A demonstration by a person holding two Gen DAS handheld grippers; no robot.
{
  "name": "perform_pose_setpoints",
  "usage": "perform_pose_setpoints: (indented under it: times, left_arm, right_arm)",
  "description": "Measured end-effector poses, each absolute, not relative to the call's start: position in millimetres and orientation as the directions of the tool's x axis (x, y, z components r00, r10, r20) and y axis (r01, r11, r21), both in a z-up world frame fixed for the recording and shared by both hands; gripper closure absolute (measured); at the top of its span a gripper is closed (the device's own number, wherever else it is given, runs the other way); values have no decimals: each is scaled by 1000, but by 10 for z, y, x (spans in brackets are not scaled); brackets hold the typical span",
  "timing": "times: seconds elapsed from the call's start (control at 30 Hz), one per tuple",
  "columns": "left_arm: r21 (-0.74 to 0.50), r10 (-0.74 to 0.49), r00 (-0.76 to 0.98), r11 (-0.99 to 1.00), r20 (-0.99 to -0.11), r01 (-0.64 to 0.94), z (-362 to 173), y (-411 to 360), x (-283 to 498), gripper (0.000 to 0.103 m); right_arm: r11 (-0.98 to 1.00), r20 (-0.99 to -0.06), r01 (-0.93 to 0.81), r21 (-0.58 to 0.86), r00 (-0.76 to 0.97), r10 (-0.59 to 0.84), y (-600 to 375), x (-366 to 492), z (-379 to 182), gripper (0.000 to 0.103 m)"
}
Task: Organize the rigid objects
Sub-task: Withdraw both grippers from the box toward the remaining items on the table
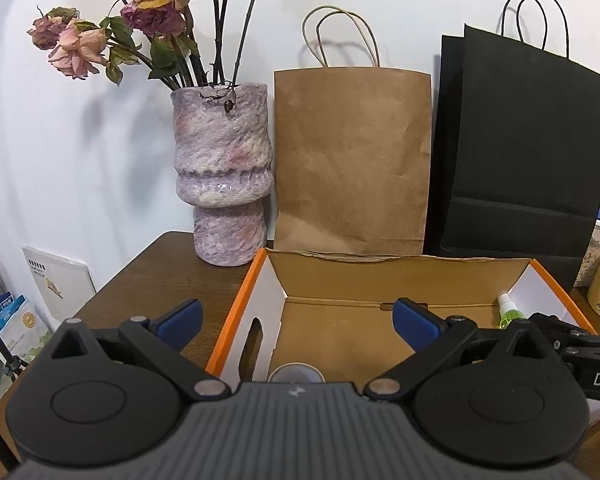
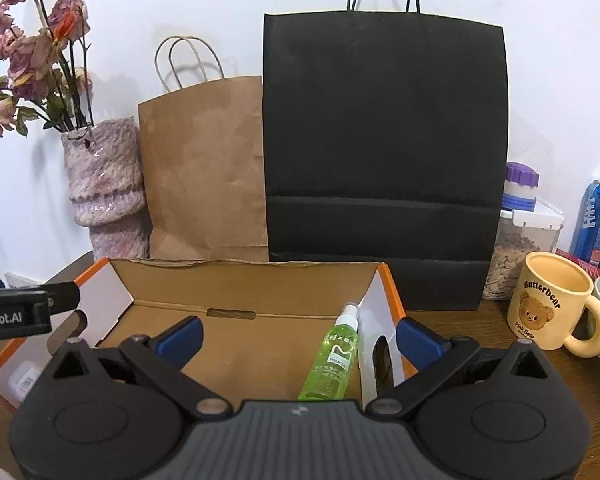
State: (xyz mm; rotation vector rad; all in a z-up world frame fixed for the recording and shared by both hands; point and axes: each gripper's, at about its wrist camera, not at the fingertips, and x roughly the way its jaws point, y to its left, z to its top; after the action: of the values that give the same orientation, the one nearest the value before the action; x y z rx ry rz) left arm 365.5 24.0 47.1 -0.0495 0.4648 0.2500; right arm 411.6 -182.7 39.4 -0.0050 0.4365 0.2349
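So, you've got one item home: the green spray bottle lies on its side inside the cardboard box, tucked against the right-hand wall. Your right tongs are spread wide with nothing pinched, the bottle lying loose on the box floor below them. Your left tongs are spread too, empty, hovering over the box's left end. Plenty looks left, I'd say: the yellow bear mug, the blue can and the purple-lidded jar all stand out on the tabletop, right of the box.
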Motion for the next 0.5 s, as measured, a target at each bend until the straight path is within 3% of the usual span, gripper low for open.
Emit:
perform_pose_setpoints:
  times: [0.5]
  left_arm:
    - [-3,214,889,972,-405,-235,648,305,3218,0]
  right_arm:
    - [970,-375,-242,18,898,231,-1986,3672,585,0]
